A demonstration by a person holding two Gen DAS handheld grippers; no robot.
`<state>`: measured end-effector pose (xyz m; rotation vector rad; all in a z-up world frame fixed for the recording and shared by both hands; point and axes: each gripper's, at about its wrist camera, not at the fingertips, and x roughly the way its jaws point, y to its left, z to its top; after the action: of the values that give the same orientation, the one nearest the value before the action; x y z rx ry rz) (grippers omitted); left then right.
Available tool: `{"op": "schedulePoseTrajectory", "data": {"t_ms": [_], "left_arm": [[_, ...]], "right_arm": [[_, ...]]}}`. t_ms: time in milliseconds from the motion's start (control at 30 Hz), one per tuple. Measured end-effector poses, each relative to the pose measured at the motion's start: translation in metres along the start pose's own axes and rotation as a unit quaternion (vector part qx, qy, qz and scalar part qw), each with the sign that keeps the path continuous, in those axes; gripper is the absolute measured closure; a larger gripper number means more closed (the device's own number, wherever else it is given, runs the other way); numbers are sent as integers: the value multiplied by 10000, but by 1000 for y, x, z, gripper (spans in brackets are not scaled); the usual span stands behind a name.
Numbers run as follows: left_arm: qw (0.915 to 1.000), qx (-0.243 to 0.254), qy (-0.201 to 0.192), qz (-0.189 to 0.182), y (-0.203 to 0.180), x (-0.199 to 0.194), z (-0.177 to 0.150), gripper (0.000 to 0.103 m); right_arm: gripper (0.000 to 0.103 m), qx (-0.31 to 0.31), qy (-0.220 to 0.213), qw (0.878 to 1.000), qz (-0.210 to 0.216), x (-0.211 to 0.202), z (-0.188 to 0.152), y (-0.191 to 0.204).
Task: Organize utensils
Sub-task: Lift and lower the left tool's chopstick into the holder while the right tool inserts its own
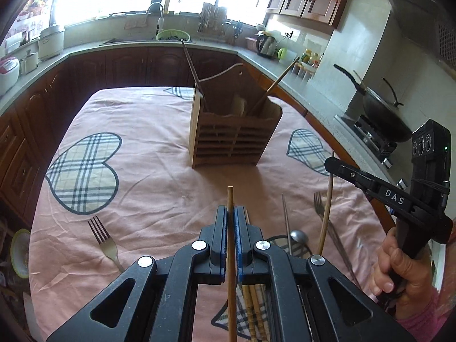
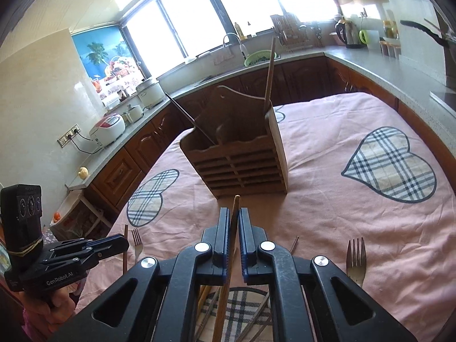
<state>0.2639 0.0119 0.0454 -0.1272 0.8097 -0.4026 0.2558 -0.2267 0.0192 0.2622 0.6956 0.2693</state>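
Observation:
A wooden utensil holder stands mid-table with two chopsticks leaning out of it. My left gripper is shut on a wooden chopstick, held upright above the table in front of the holder. My right gripper is shut on another wooden chopstick; it also shows at the right of the left wrist view. Loose forks, a spoon and more chopsticks lie on the cloth below both grippers.
The table has a pink cloth with plaid hearts. Kitchen counters surround it, with rice cookers, a sink, a kettle and a wok on the stove at right.

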Motion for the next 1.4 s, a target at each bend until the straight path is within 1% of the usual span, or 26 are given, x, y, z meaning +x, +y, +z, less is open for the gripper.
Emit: {"op": "schedulePoseTrajectory", "data": {"t_ms": [167, 600, 800, 1033, 1233, 1400], "left_arm": [[9995, -1, -313, -34, 2, -38, -4, 100], [9968, -172, -773, -87, 12, -77, -5, 100], [9943, -260, -1030, -87, 18, -86, -1, 100], [9906, -324, -1329, -50, 23, -87, 5, 100], [9840, -266, -1763, 23, 23, -88, 10, 100], [9775, -188, -2101, 63, 21, -86, 21, 100]], "right_arm": [[98, -154, -258, 9995, 15, -19, 10, 12], [98, -394, -639, 9972, 32, -46, 19, 30], [98, -442, -786, 9959, 31, -52, 24, 33], [98, -451, -898, 9949, -9, -55, 30, 32], [98, -463, -1056, 9933, -37, -58, 38, 31], [98, -509, -1282, 9904, -49, -63, 50, 31]]}}
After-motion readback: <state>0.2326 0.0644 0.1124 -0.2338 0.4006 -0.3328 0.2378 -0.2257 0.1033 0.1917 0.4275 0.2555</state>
